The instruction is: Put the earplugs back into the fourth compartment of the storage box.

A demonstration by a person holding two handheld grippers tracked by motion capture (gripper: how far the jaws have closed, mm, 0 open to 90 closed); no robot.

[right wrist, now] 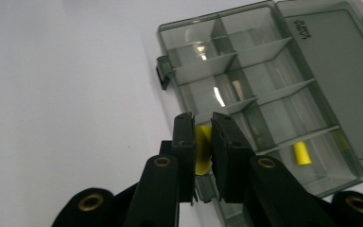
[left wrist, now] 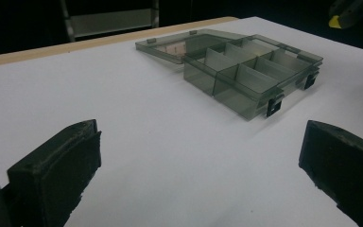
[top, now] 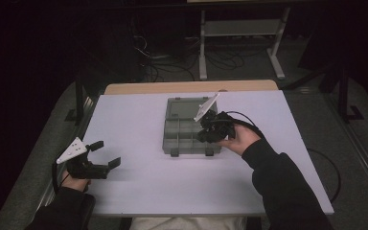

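Compartment box (top: 184, 129), lid open flat, lies mid-surface (top: 139, 187) on the white top. Right tool (right wrist: 202, 124) hangs over its near corner, jaws clenched on a yellow piece (right wrist: 202, 149); another yellow piece (right wrist: 301, 152) lies in a compartment. Left tool (top: 106, 153) rests spread wide, well apart.

I see the organizer box (right wrist: 274, 90) as smoky translucent plastic, glossy w/ glare. Table (top: 139, 191) under my grippers looks matt white, wood edge beyond. Jaw pads look matt black, rough.
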